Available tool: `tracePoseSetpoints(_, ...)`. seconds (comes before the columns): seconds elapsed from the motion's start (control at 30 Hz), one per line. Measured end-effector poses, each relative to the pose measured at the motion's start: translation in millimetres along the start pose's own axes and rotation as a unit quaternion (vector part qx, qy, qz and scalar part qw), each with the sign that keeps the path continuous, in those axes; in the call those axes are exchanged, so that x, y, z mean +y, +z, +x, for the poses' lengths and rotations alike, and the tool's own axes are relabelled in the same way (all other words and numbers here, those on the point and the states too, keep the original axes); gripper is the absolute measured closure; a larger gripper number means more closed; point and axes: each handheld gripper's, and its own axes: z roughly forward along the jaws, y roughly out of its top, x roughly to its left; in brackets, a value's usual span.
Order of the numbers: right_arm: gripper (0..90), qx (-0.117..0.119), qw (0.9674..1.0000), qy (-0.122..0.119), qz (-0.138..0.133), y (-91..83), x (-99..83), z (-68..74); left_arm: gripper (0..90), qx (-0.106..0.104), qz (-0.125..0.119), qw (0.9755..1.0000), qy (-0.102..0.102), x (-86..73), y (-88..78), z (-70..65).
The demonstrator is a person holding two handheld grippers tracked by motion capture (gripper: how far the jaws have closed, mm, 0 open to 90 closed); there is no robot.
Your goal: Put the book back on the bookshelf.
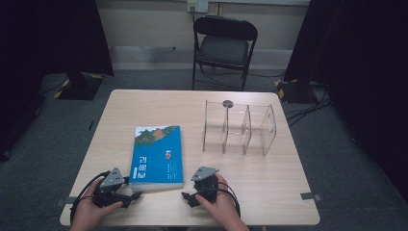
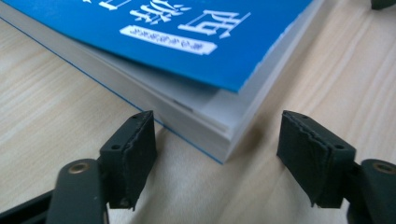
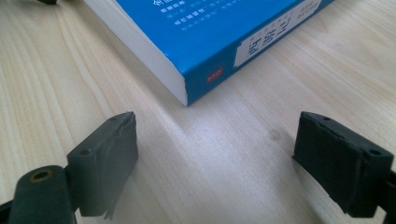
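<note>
A blue-covered book (image 1: pixel 158 156) lies flat on the wooden table (image 1: pixel 269 183), near its front edge. My left gripper (image 1: pixel 133 195) rests at the book's near left corner, held by a hand. In the left gripper view its jaws (image 2: pixel 217 144) stand open, with the corner of the book (image 2: pixel 163 28) reaching in between them; the pads do not touch it, and the cover lifts slightly there. My right gripper (image 1: pixel 188 197) sits at the near right corner. In the right gripper view it (image 3: pixel 215 154) is open, and the book's spine corner (image 3: pixel 196 70) lies just ahead of the jaws.
A clear acrylic organizer (image 1: pixel 239 127) with three compartments stands on the table's right half, behind the right gripper. A black folding chair (image 1: pixel 224 45) is beyond the far edge. Dark curtains hang on both sides.
</note>
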Motion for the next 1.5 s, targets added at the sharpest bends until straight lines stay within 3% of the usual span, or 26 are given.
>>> tracePoseSetpoints(0.07, 13.3, 0.000, 1.0000, 0.000, 0.000, 0.0, 0.0, 0.0, 34.0, 0.002, 0.010, 0.9999, -0.009, 2.8, -1.0, 1.1)
tracePoseSetpoints(0.13, 13.3, 0.000, 1.0000, 0.000, 0.000, 0.1, 0.0, 0.1, 35.4, 0.007, 0.013, 0.9999, -0.002, 3.2, -1.8, 2.7)
tracePoseSetpoints(0.17, 13.3, 0.000, 1.0000, 0.000, 0.000, 0.0, 0.0, 0.1, 37.3, 0.005, 0.008, 0.9999, -0.014, 2.9, -1.2, 1.9)
tracePoseSetpoints(0.3, 13.3, 0.000, 1.0000, 0.000, 0.000, 0.1, -0.1, 0.1, 35.1, 0.003, 0.011, 0.9999, -0.008, 3.1, -1.0, 3.8)
tracePoseSetpoints(0.33, 13.3, 0.000, 1.0000, 0.000, 0.000, 0.1, -0.1, 0.1, 35.1, 0.008, 0.014, 0.9999, 0.003, 3.9, -1.1, 5.0)
tracePoseSetpoints(0.43, 13.3, 0.000, 1.0000, 0.000, 0.000, 0.1, 0.0, 0.1, 34.4, 0.009, 0.009, 0.9998, -0.017, 5.6, 1.3, 1.8)
tracePoseSetpoints(0.5, 13.3, 0.000, 1.0000, 0.000, -0.001, 0.1, 0.0, 0.1, 34.5, 0.011, 0.018, 0.9997, -0.007, 6.5, 0.7, 2.9)
tracePoseSetpoints(0.9, 13.3, 0.000, 1.0000, 0.000, 0.000, 0.0, 0.0, -0.1, 34.9, 0.013, 0.031, 0.9994, -0.012, 10.2, 0.3, 1.3)
tracePoseSetpoints(1.1, 13.3, 0.000, 1.0000, -0.001, 0.000, 0.1, 0.0, 0.0, 35.1, 0.019, 0.030, 0.9994, -0.007, 11.3, -0.7, 1.0)
tracePoseSetpoints(1.27, 13.3, 0.000, 1.0000, 0.000, 0.000, 0.0, 0.0, -0.1, 35.2, 0.014, 0.026, 0.9995, -0.013, 12.8, -3.3, 1.3)
tracePoseSetpoints(1.3, 13.3, 0.000, 1.0000, -0.001, 0.000, 0.0, 0.0, -0.1, 35.2, 0.015, 0.016, 0.9996, -0.020, 12.8, -2.7, 0.4)
tracePoseSetpoints(1.5, 13.2, 0.000, 1.0000, 0.000, 0.000, 0.1, 0.0, -0.1, 35.3, 0.012, 0.022, 0.9996, -0.013, 14.5, -5.1, 2.0)
